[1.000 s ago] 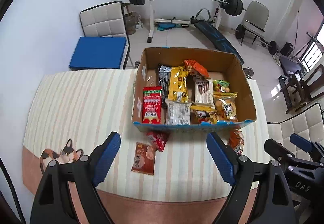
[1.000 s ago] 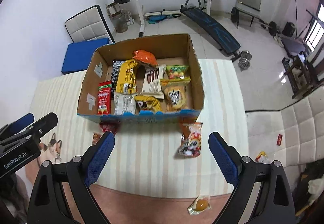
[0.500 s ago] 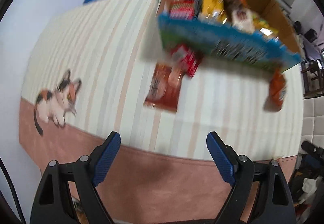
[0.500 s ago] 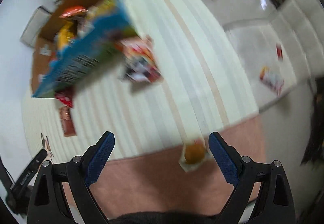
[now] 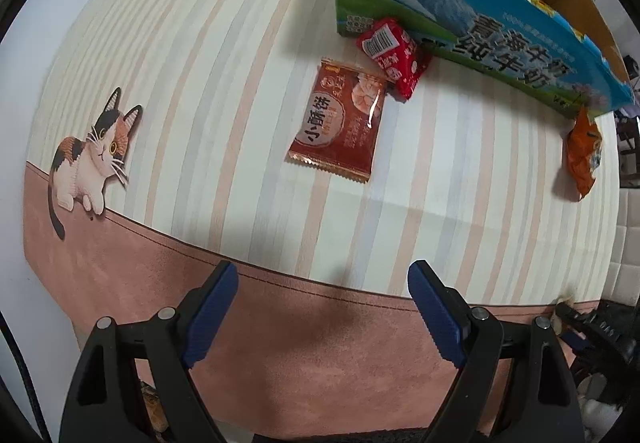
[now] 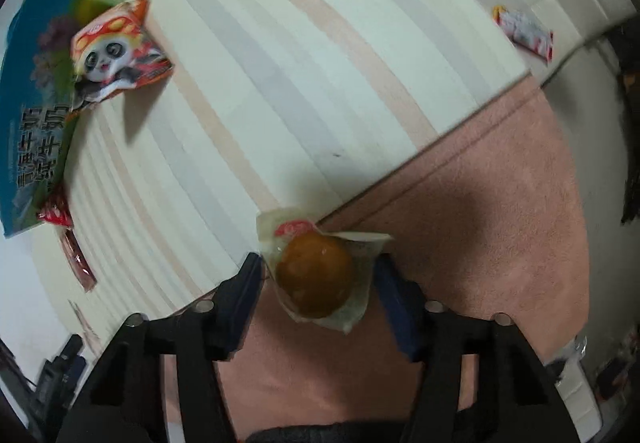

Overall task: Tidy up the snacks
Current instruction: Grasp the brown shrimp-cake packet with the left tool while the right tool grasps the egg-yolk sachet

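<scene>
Right gripper (image 6: 318, 281) straddled a clear-wrapped golden-brown bun (image 6: 315, 274), blue fingers (image 6: 248, 293) close on either side of the wrapper; could not tell whether already pinching it. Sat on the pink border of the striped tablecloth (image 6: 280, 83), just at the edge of the stripes. Farther off to the left, a panda-print orange packet (image 6: 116, 51) leaned against the blue printed wall of the cardboard snack box (image 6: 28, 115). Well apart to the right, two small packets (image 6: 524, 31) lay off the table.

Left gripper (image 5: 322, 317) hung spread wide over the pink border, nothing between the fingers (image 5: 436, 319). Beyond, flat on the stripes, lay a brown-red shrimp-cracker packet (image 5: 338, 119), touching a small red packet (image 5: 394, 55) propped against the box front. Snacks filled the box. Printed calico cat (image 5: 90, 155) at the far left of the cloth.
</scene>
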Tool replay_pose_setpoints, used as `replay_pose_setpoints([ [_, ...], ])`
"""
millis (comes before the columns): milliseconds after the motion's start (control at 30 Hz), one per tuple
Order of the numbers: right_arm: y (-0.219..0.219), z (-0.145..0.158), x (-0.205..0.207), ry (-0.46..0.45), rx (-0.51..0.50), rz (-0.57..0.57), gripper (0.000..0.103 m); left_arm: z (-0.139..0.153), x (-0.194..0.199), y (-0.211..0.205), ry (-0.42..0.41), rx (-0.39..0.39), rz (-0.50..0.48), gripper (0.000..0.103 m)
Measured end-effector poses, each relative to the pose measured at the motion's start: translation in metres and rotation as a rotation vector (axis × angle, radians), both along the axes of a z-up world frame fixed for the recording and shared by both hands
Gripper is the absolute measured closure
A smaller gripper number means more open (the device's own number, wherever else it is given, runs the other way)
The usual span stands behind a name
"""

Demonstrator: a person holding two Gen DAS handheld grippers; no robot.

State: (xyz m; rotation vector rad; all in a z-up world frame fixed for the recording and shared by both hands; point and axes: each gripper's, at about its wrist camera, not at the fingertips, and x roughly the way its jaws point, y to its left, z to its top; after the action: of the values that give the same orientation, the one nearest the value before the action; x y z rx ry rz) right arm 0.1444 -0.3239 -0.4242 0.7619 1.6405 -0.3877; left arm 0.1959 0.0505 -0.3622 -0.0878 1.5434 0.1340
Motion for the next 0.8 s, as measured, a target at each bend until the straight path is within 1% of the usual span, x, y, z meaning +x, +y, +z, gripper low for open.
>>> replay_pose_setpoints([
  [67, 0.009, 0.002, 0.005, -0.016, -0.002, 0.025, 0.047, -0.002, 0.005, 0.006, 0.002, -0.017, 0.012, 0.016],
  [100, 0.015, 0.003, 0.007, -0.023, 0.005, 0.036, 0.057, -0.001, 0.009, 0.009, 0.003, -0.026, 0.021, 0.016],
  [200, 0.032, 0.005, 0.020, -0.034, 0.024, 0.070, 0.057, 0.001, 0.025, 0.018, -0.009, -0.038, 0.026, 0.016],
  [267, 0.045, 0.005, 0.031, -0.034, 0.026, 0.102, 0.057, 0.000, 0.036, 0.022, -0.004, -0.046, 0.018, 0.016],
  [367, 0.061, 0.002, 0.048, -0.033, 0.011, 0.145, 0.057, -0.007, 0.059, 0.021, 0.000, -0.039, -0.026, 0.016],
  [467, 0.071, 0.002, 0.062, -0.037, 0.020, 0.157, 0.057, -0.025, 0.080, 0.014, 0.040, -0.044, -0.085, 0.016],
  [533, 0.078, 0.002, 0.069, -0.037, 0.018, 0.177, 0.057, -0.044, 0.094, 0.009, 0.082, -0.041, -0.113, 0.016],
  [633, 0.085, 0.003, 0.078, -0.032, 0.003, 0.206, 0.057, -0.071, 0.109, 0.006, 0.132, -0.021, -0.146, 0.016],
  [700, 0.085, 0.003, 0.083, -0.018, 0.005, 0.215, 0.057, -0.080, 0.115, 0.003, 0.143, -0.003, -0.168, 0.016],
  [733, 0.085, 0.003, 0.083, -0.015, 0.009, 0.214, 0.057, -0.084, 0.117, 0.002, 0.143, -0.001, -0.179, 0.017],
  [767, 0.084, 0.003, 0.084, -0.014, 0.013, 0.213, 0.057, -0.085, 0.118, 0.002, 0.140, -0.003, -0.181, 0.026],
  [800, 0.085, 0.002, 0.086, -0.012, 0.013, 0.217, 0.057, -0.086, 0.118, 0.003, 0.135, -0.020, -0.177, 0.031],
])
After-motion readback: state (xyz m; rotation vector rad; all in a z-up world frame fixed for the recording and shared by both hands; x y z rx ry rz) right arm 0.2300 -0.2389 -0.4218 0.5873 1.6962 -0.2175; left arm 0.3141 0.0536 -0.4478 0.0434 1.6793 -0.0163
